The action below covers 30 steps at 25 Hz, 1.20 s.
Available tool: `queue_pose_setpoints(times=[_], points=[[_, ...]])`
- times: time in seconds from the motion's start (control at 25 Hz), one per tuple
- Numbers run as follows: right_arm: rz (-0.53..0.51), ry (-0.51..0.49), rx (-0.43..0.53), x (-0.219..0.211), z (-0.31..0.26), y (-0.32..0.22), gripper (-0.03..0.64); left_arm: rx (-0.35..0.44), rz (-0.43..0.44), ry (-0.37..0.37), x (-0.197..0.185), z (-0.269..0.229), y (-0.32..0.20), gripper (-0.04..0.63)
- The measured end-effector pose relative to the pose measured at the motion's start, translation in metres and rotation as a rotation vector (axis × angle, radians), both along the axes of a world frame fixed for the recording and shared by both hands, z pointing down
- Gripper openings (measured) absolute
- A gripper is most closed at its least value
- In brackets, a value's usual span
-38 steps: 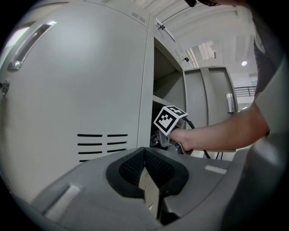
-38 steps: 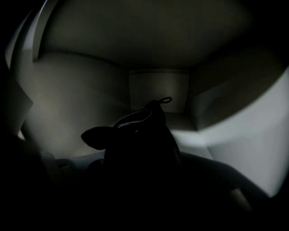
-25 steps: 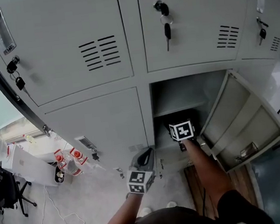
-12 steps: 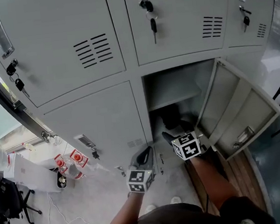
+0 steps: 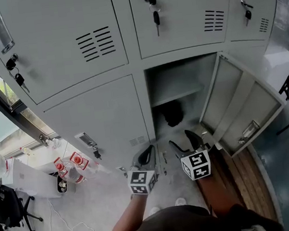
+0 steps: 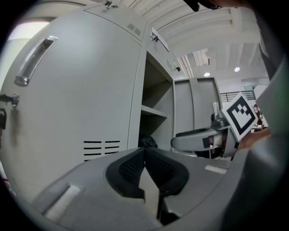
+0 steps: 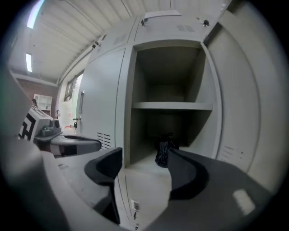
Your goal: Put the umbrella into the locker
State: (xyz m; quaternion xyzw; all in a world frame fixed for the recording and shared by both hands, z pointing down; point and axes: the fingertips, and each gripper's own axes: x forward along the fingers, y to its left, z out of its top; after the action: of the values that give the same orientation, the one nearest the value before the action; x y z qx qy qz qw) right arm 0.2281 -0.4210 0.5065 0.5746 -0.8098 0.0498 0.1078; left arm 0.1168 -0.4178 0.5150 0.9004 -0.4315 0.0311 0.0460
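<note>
Umbrella point(image 5: 173, 113) sits dark and bunched on the floor of the open locker point(image 5: 181, 77), under its shelf point(image 5: 177, 95); locker door point(image 5: 242, 109) swung out to the right; right gripper point(image 5: 181, 140) in front of the opening, apart from the umbrella, jaws spread wide and empty, just narrowing slightly; left gripper point(image 5: 148, 157) beside it, jaws pressed together on nothing.

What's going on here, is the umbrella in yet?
A person with a gripper in each hand faces a bank of lockers. The umbrella already sits in the open locker, below its shelf. The right gripper is outside the opening, jaws wide and empty, though they have just been closing slightly. The left gripper is shut on nothing beside it. The door stands open.
</note>
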Motion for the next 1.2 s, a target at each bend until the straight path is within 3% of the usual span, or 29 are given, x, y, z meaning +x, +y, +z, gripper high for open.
queue_pose_setpoints(times=[0.08, 0.36, 1.2], points=[[0.018, -0.030, 0.047, 0.002, -0.008, 0.010, 0.301, 0.011, -0.005, 0.015, -0.002, -0.003, 0.000, 0.005], [0.108, 0.011, 0.132, 0.016, -0.022, 0.024, 0.010, 0.000, 0.008, 0.020, -0.002, -0.008, 0.005, 0.005], [0.094, 0.054, 0.119, 0.018, -0.012, 0.034, 0.003, -0.001, 0.034, 0.015, 0.009, -0.007, 0.016, 0.005]])
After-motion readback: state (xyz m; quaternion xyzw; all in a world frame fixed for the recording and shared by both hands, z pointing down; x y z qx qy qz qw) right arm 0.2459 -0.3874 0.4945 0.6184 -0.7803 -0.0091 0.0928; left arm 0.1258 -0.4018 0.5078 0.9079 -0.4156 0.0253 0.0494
